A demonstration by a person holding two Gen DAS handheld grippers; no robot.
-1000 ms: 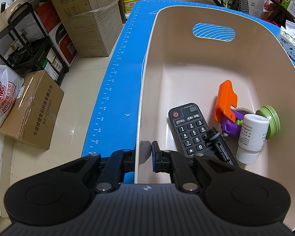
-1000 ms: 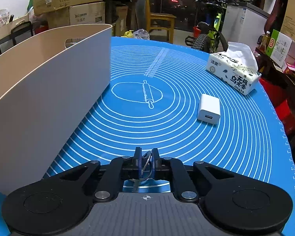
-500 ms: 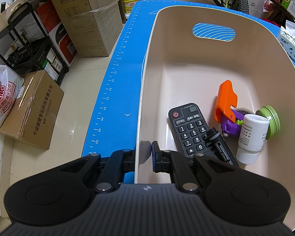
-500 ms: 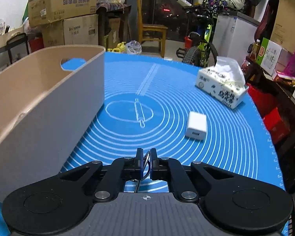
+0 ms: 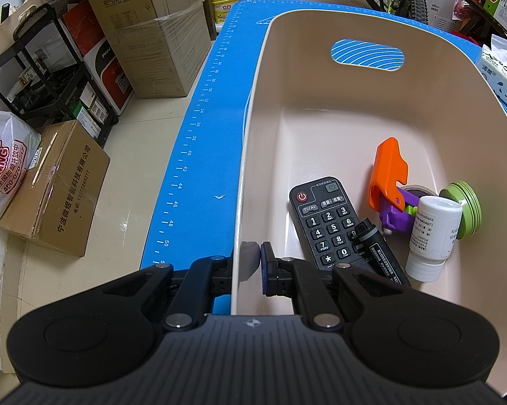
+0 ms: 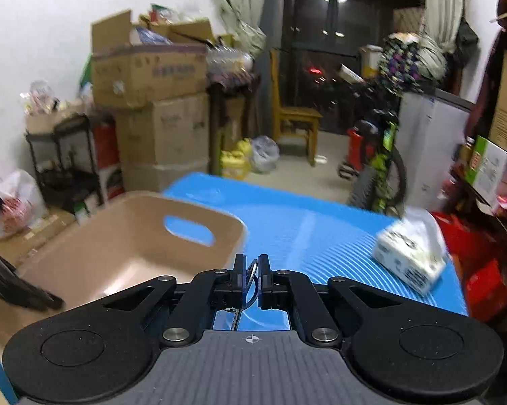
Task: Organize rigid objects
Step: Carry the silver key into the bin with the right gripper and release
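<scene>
One blue mat amid stacked cardboard boxes

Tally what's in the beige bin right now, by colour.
Seen in the bin from the left wrist view:
Black: 2, remote, marker
White: 1, bottle
Orange: 1, clip-like piece
Purple: 1, toy part
Green: 1, lid
Total: 6; a tape roll behind the purple part is unclear.

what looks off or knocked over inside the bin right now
Nothing is spilled or broken. In the beige bin the white bottle lies tipped on its side against the green lid, and the black marker rests across the remote.
</scene>
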